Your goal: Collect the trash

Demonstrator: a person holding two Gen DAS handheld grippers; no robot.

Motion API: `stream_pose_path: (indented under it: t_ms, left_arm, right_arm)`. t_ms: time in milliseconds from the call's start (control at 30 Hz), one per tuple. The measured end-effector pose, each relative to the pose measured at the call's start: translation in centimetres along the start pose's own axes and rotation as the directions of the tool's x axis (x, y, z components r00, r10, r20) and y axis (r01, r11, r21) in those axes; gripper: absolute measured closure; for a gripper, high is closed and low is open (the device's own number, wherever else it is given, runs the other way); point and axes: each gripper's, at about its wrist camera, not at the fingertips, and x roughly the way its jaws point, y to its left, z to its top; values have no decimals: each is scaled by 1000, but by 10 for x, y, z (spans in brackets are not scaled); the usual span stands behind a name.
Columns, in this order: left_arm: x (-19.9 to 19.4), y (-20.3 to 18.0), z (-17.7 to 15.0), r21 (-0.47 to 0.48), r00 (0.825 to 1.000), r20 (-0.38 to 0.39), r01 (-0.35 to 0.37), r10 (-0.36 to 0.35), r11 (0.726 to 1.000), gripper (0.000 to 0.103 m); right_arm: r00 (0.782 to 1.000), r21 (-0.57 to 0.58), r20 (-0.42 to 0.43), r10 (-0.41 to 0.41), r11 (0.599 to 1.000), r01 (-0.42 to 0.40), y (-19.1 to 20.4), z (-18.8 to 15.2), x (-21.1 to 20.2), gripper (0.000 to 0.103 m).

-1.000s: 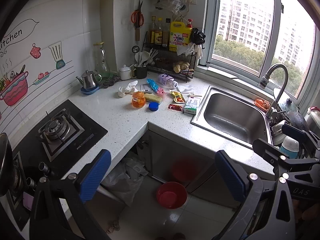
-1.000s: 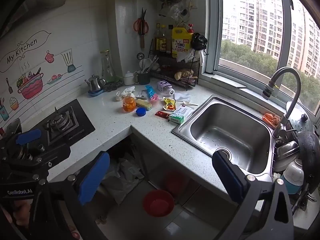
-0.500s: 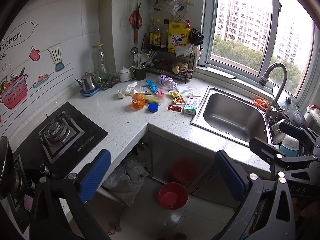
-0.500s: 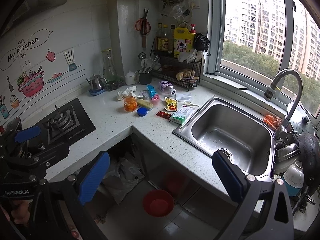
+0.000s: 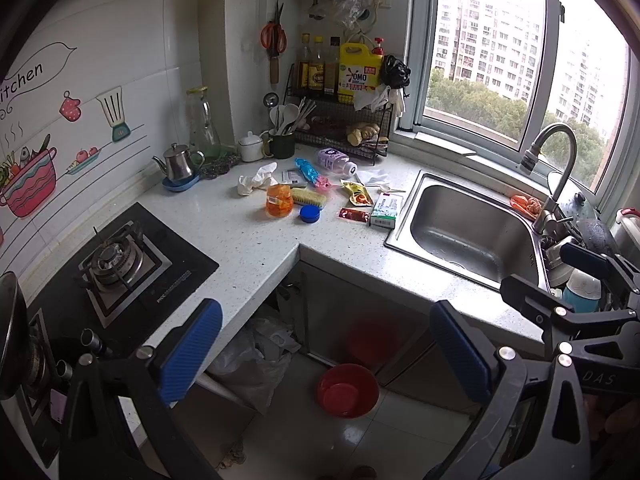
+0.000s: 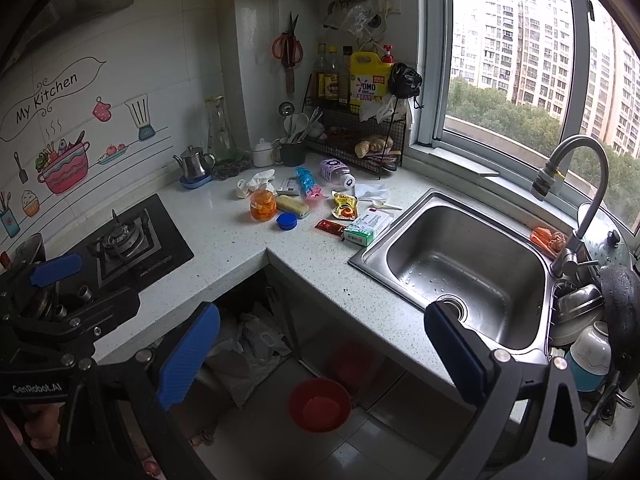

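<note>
Litter lies at the corner of the white counter (image 5: 248, 248): a crumpled tissue (image 5: 256, 178), an orange jar (image 5: 279, 205), a blue lid (image 5: 309, 213), a yellow sachet (image 5: 357, 194), a red sachet (image 5: 353, 215) and a green-white box (image 5: 386, 210). The right wrist view shows the same jar (image 6: 263, 205), box (image 6: 368, 226) and red sachet (image 6: 330, 227). My left gripper (image 5: 324, 350) is open and holds nothing, well back from the counter above the floor. Beside it, my right gripper (image 6: 322, 354) is open too, nothing between its blue pads.
A steel sink (image 5: 468, 232) with a tap sits right of the litter, dishes stacked beyond it. A gas hob (image 5: 116, 264) is on the left. Under the counter are a plastic bag (image 5: 256, 360) and a red basin (image 5: 347, 390) on the tiled floor.
Both views have drifted only slightly. Both grippers stay open and empty, and the things on the counter have not moved.
</note>
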Motion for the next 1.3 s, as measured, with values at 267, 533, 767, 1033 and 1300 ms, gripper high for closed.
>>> stream_pose_path:
  t_ms: [267, 533, 767, 1033, 1300]
  left_arm:
    - [1, 1, -2, 4, 1000, -4, 1, -1, 1000, 0]
    - [1, 5, -4, 4, 1000, -9, 11, -11, 1000, 0]
    - [3, 9, -2, 12, 1000, -15, 14, -14, 1000, 0]
    - [13, 17, 2, 6, 997, -49, 54, -53, 999, 0]
    - [40, 26, 19, -7, 995, -92, 35, -35, 999, 0]
  right_arm:
    - [1000, 2, -9, -5, 1000, 5, 2, -1, 2, 0]
    - [1000, 3, -14, -12, 1000, 12, 3, -1, 2, 0]
    - [1000, 11, -18, -9, 1000, 9, 5, -2, 3, 0]
    - [999, 27, -30, -15, 1000, 16, 9, 0, 10, 0]
    - [998, 71, -63, 15, 997, -10, 1, 7, 29, 0]
